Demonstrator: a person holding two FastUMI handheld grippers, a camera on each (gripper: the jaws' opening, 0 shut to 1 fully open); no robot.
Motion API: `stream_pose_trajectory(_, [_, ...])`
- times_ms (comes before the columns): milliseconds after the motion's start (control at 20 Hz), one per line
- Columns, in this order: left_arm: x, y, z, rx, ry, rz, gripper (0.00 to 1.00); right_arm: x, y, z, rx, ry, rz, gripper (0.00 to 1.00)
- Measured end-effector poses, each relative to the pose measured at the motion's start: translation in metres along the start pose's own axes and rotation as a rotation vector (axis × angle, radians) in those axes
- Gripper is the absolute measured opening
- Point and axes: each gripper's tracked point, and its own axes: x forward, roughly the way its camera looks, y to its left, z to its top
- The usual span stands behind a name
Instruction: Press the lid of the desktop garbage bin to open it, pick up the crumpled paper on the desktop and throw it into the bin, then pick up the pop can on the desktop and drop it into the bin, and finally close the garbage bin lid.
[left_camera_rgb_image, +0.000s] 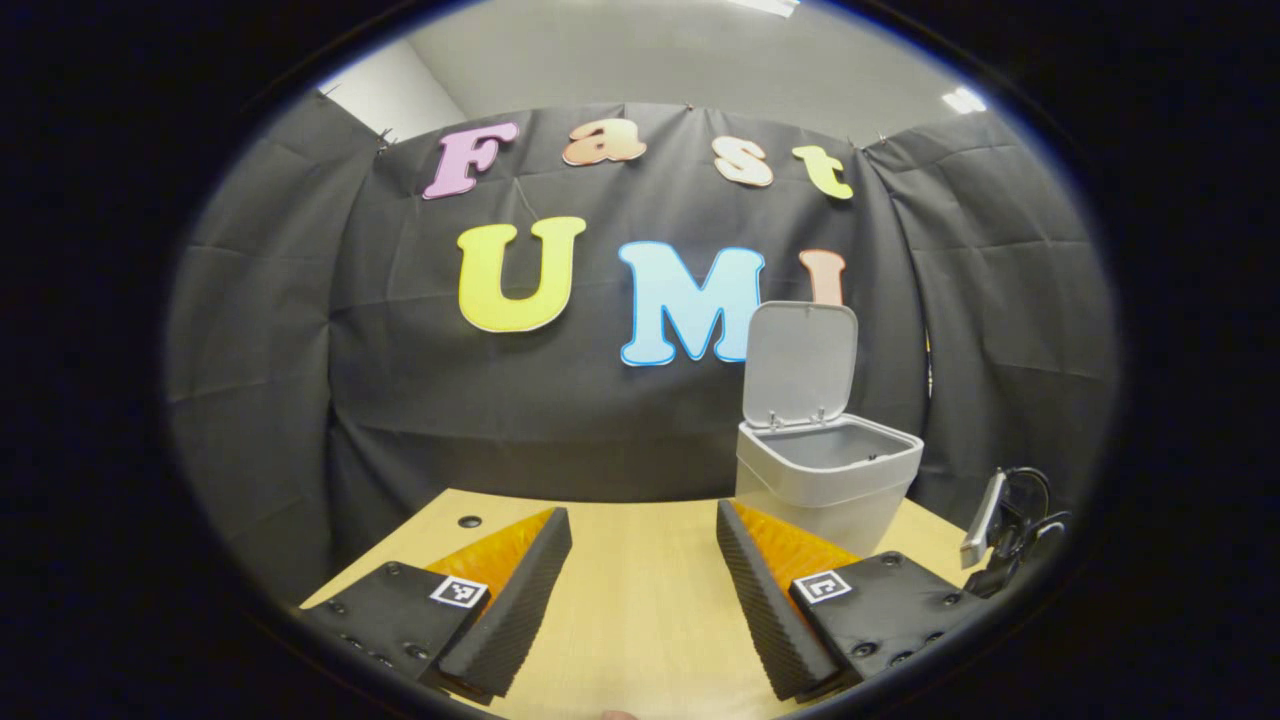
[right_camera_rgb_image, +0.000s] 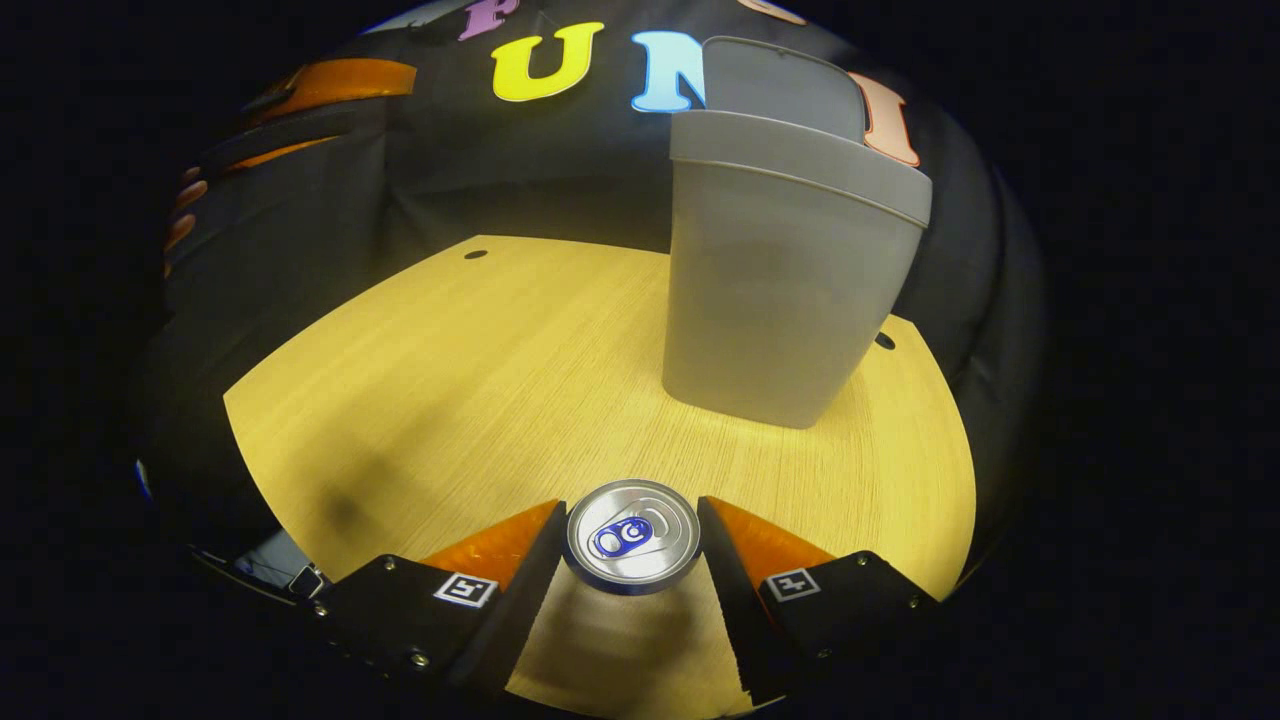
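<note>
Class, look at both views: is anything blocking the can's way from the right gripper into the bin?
Nothing visible does. The can sits between the right gripper's fingers, bare table lies ahead, and the bin stands with its lid up.

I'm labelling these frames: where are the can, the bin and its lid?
can (right_camera_rgb_image: 632, 536), right gripper view, on its top.
bin (right_camera_rgb_image: 770, 300), right gripper view, on its front wall.
lid (left_camera_rgb_image: 802, 362), left gripper view, on its raised underside.

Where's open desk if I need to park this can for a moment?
Bare desk spreads wide left of the bin, back to the small hole near the far edge. Right of the bin only a narrow strip remains. The right gripper brackets the can.
</note>
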Motion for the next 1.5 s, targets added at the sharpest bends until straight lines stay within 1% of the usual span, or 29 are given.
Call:
stream_pose_trajectory(300, [-0.002,0.002,-0.004,-0.023,0.004,0.004,0.96,-0.026,-0.016,0.046,-0.006,-0.122,-0.026,0.82])
stream_pose_trajectory(650, [-0.004,0.004,-0.007,-0.032,0.01,0.015,0.96,-0.064,-0.029,0.119,0.003,-0.31,-0.044,0.82])
stream_pose_trajectory(1300, [-0.009,0.003,-0.009,-0.051,0.013,0.03,0.95,-0.121,-0.045,0.237,-0.103,-0.681,-0.114,0.81])
stream_pose_trajectory(1500, [-0.009,0.004,-0.011,-0.049,0.016,0.039,0.95,-0.129,-0.054,0.263,-0.152,-0.771,-0.165,0.81])
